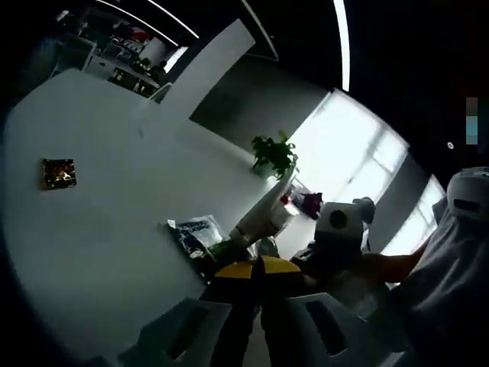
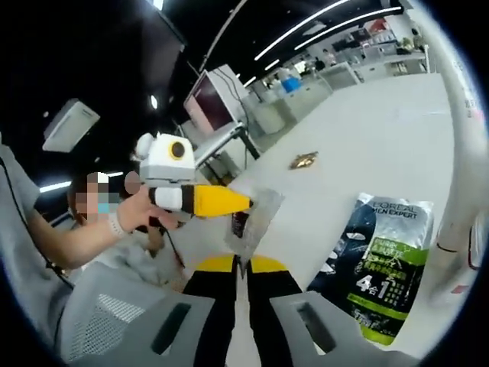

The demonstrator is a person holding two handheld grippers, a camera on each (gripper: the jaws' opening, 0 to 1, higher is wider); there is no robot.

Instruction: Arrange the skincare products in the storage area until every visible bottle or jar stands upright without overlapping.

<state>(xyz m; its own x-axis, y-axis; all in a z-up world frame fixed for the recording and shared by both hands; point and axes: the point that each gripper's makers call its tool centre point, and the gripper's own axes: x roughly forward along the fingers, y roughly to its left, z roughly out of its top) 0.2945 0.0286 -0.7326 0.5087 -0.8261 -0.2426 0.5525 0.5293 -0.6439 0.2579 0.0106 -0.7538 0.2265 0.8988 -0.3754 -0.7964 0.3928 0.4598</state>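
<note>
Yellow-tipped jaws up close, both pairs pressed together over a white table.

Left gripper view: left gripper (image 1: 258, 274) with jaws closed, nothing seen between them. Just beyond, a dark sachet (image 1: 195, 233) flat on the table (image 1: 92, 245), a white tube (image 1: 263, 210) lying tilted beside it. Farther left, a small gold packet (image 1: 59, 173), well apart. Right gripper (image 1: 336, 229) at right, held by a hand.

Right gripper view: right gripper (image 2: 246, 267) pinched shut on a clear wrapper (image 2: 256, 218), lifted off the table (image 2: 367, 145). Right of it, the sachet (image 2: 386, 264) lying flat, the tube (image 2: 462, 183) along its far side. Gold packet (image 2: 303, 160) beyond. Left gripper (image 2: 195, 200) coming in from left, hand (image 2: 137, 210) behind; state there unclear.
</note>
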